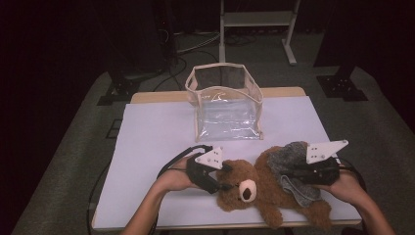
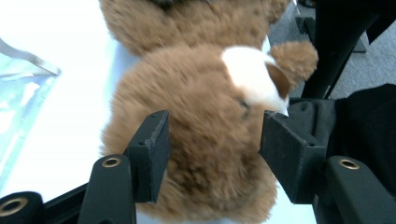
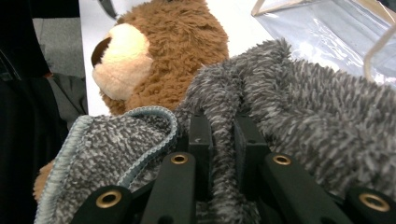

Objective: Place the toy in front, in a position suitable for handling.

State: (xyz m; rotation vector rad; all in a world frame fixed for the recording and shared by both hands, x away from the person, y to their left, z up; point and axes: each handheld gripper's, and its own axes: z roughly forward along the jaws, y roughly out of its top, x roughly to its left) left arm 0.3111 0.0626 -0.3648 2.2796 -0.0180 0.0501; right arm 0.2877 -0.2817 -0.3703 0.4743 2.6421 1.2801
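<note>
**Two grippers at one brown plush teddy bear**

One brown plush teddy bear (image 1: 254, 188) lies on the white table (image 1: 156, 132), in front of a clear plastic bag (image 1: 226, 105). The left gripper (image 2: 215, 140) has its jaws on both sides of the bear's head; they seem not to press, so released. The right gripper (image 3: 223, 135) is clenched on a grey fuzzy cloth (image 3: 299, 102) lying over the bear's body.

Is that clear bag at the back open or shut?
Open: the clear bag stands upright, its top rim spread wide, nothing visible inside.
</note>
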